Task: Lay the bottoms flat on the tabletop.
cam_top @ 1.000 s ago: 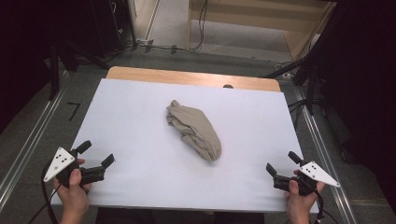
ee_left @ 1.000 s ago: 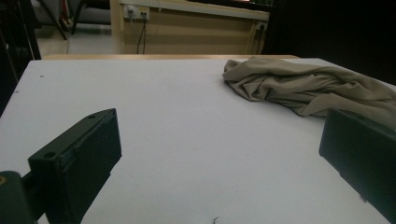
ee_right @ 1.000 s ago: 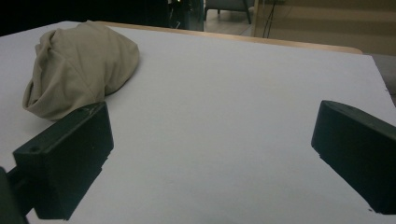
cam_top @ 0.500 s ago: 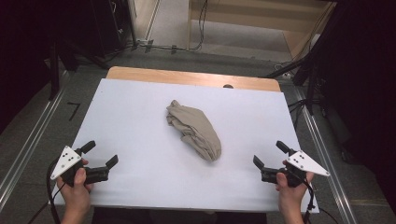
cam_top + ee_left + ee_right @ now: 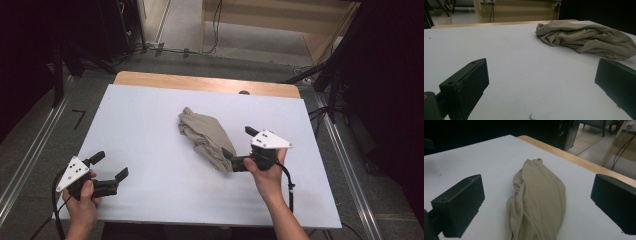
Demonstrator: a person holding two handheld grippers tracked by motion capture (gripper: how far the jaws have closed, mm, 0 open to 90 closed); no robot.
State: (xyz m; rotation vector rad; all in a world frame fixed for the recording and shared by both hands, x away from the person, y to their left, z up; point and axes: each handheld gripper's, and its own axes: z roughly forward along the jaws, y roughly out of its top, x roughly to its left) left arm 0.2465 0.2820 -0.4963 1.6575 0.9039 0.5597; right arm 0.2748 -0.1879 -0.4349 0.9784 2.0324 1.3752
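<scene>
In the high view I had the cloth (image 5: 205, 137) lying bunched in a long crumpled heap at the centre of the frame, on the white desk (image 5: 140, 125), running from upper left down to lower right. My right gripper (image 5: 236, 146) sat just right of centre, its jaws spread wide, one at the lower end of the cloth and the other out to the cloth's right side (whether the near jaw touched the fabric I could not tell). The right hand (image 5: 267, 172) came up from the bottom edge of the frame.

In the right gripper view the cloth (image 5: 537, 200) filled the middle and ran off the bottom edge, lying between the two black jaws, which stood well apart at the lower left and lower right.

My left gripper (image 5: 107, 172) sat in the lower left of the high view, held by the left hand (image 5: 82, 202), jaws also spread and holding nothing, well apart from the cloth. In the left gripper view the cloth (image 5: 584, 40) lay in the upper right, with bare desk (image 5: 524, 75) between the jaws.
</scene>
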